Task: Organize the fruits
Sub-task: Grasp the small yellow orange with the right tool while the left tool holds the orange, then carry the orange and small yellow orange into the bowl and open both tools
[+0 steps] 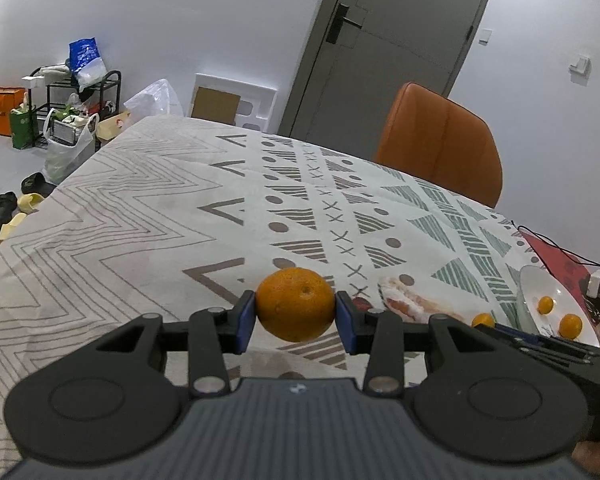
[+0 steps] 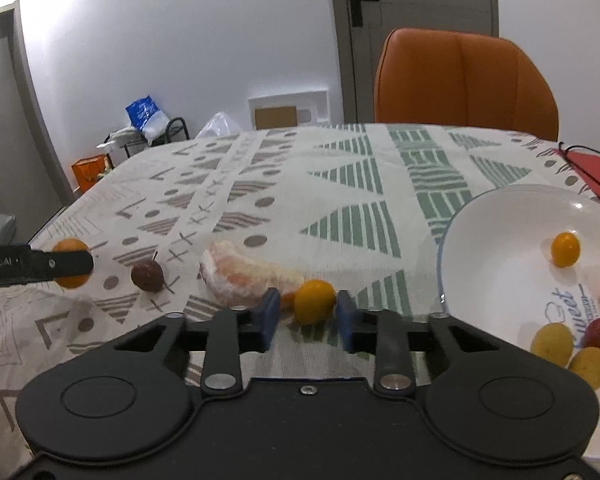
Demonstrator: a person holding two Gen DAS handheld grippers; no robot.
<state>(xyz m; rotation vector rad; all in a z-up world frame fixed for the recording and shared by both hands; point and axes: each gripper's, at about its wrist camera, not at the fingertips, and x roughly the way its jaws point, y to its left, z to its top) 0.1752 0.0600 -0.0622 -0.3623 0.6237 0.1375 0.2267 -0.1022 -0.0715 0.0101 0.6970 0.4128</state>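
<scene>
Left wrist view: left gripper (image 1: 295, 312) clamped on an orange (image 1: 295, 304) held above the patterned tablecloth (image 1: 140, 216); right wrist view: right gripper (image 2: 308, 312) closed on a small kumquat (image 2: 314, 301) beside a peeled citrus segment (image 2: 244, 276), near the white bowl (image 2: 484, 248).

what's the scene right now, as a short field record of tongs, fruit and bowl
left tongs: shut on the orange, lifted off the cloth
right tongs: closed around a small kumquat on the tablecloth
loose fruit: peeled citrus segment, dark plum
bowl: white, several small fruits inside
</scene>
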